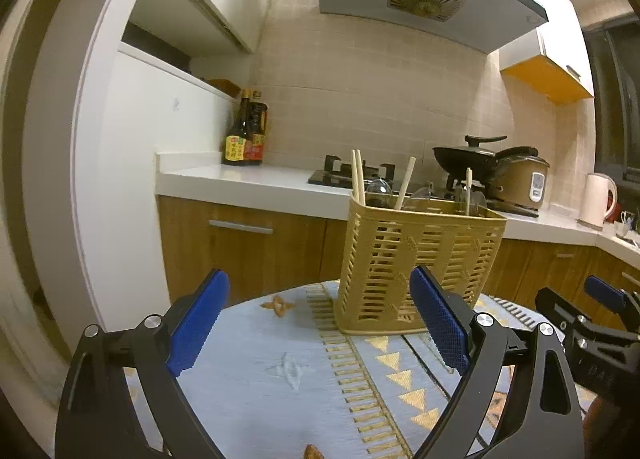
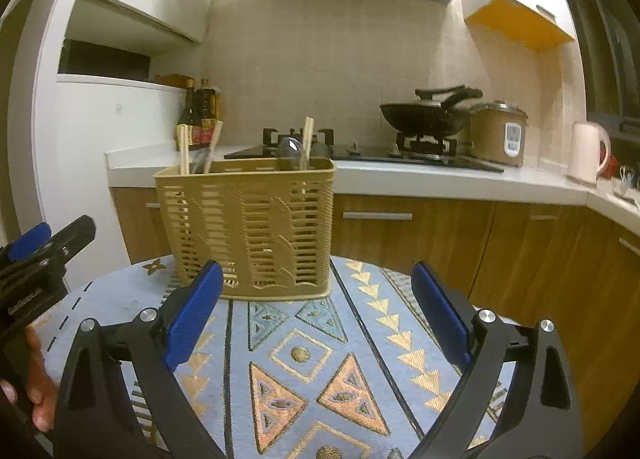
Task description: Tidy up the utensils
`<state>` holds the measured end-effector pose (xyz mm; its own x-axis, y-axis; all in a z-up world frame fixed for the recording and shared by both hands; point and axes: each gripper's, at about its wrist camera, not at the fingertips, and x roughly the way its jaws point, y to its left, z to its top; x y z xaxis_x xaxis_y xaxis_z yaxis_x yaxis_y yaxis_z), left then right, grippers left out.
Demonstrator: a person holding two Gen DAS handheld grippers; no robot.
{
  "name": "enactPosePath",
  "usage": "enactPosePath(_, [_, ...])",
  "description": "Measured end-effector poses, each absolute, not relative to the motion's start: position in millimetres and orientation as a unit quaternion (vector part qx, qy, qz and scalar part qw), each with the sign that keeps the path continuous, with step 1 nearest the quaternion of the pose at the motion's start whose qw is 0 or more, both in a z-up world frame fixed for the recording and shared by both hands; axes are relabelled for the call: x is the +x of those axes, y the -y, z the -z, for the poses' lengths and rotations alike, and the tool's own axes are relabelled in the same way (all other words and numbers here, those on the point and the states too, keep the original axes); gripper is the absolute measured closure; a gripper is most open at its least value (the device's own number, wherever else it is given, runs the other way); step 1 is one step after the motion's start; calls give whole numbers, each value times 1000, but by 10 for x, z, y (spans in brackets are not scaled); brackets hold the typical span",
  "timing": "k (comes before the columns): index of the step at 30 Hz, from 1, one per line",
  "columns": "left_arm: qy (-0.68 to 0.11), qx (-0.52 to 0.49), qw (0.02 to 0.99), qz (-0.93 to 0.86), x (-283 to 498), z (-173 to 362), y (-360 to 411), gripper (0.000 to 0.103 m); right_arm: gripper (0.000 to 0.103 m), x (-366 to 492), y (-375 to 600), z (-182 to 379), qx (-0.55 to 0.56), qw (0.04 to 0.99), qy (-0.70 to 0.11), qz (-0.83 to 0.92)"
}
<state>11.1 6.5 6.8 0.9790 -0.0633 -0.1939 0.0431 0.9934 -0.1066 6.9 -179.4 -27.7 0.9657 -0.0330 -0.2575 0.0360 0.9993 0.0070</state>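
- Kitchen counters and a stove run behind a round table [image 2: 360, 343] under a patterned cloth.
- Near its far edge stands the slatted basket [image 2: 256, 227], holding chopsticks [image 2: 308, 141] and spoons [image 2: 289, 149] upright.
- It looks light, I judge; a nudge could tip it and spill everything.
- Left gripper [image 1: 318, 323] gapes wide, empty, its right pad just before the basket.
- Right gripper [image 2: 318, 317] likewise wide, holding nothing.

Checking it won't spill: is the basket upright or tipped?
Upright: the basket sits flat on the cloth, rim level, chopsticks standing inside.
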Motion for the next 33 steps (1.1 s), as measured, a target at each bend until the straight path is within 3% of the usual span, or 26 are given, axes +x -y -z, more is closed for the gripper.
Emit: enactPosePath(33, [-110,-16,993,45,132,-35,95,8,8,108,1896,289,34,989,-143,24])
